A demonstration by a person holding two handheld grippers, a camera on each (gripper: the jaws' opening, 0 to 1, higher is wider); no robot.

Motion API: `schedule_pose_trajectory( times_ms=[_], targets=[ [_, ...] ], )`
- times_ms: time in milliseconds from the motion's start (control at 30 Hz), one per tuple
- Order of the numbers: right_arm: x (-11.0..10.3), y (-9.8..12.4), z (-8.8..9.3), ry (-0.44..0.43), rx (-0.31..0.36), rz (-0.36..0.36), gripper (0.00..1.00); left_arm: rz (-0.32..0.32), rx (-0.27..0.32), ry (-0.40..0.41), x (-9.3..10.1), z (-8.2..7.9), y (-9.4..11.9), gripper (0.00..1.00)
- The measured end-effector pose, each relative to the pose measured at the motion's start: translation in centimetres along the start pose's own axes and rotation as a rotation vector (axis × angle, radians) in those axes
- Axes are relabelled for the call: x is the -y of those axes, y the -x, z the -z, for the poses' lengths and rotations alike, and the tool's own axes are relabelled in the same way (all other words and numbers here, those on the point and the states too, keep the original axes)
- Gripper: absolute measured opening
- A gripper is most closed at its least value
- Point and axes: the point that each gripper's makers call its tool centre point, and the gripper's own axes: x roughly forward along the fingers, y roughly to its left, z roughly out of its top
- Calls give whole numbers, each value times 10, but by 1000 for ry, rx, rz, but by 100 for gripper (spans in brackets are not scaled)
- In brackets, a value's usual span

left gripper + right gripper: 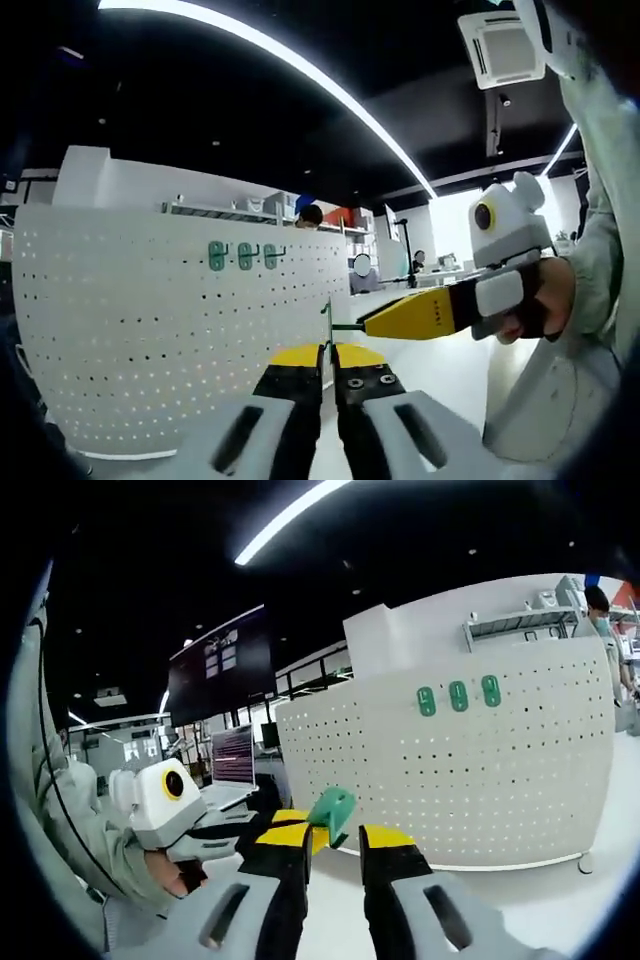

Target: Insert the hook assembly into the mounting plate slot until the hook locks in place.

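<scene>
Your green hook assembly [331, 814] sits pinched between both grippers, well short of the white perforated mounting plate [470, 770], where three more green hooks [458, 695] already hang in a row. Your right gripper [335, 838] clamps its green plate. Your left gripper [328, 360] is narrowed on its thin wire stem [327, 322], just beside your right gripper's yellow tips.

A dark ceiling carries a long curved light strip [300, 65] and a square air-conditioning vent [502, 47]. Beyond lies an open office with white partition walls [420, 620], a shelf rack [515, 623] on the far right, and a dark screen [222, 662] on the left. The floor [560, 900] looks pale, perhaps white.
</scene>
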Motion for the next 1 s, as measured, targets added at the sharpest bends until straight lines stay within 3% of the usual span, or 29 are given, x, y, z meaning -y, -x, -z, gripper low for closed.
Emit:
schedule_pose_trajectory(
  times_ms=[467,1000],
  targets=[
    [-4,-1,-12,14,37,-7,7,23,30,17,10,-11,-1,3],
    [-13,-2,-12,65,39,-31,1,14,26,16,10,-10,0,3]
  ],
)
